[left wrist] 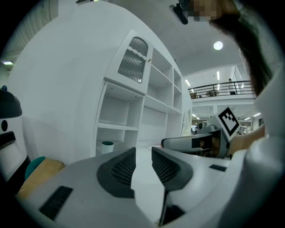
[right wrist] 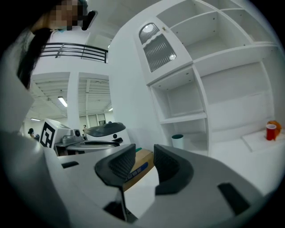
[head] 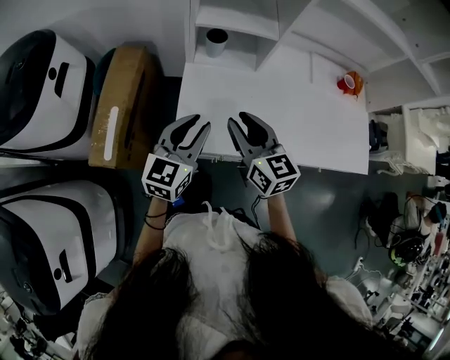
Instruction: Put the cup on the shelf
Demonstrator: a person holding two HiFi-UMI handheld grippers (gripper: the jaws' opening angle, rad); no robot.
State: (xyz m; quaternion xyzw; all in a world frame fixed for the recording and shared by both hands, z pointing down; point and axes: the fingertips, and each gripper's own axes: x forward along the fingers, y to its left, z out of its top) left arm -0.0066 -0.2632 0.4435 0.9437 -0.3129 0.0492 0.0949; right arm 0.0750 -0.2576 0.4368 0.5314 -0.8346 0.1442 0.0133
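The left gripper (head: 197,124) and the right gripper (head: 238,118) were side by side, jaws a little apart – both empty. Well ahead of them, the white cylindrical cup with dark rim (head: 216,41) stood inside the white shelf unit (head: 235,21).

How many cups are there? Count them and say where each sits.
2. A white cup stands in the lowest left compartment of the shelf; a red cup stands near the far right edge of the table. More may be hidden.
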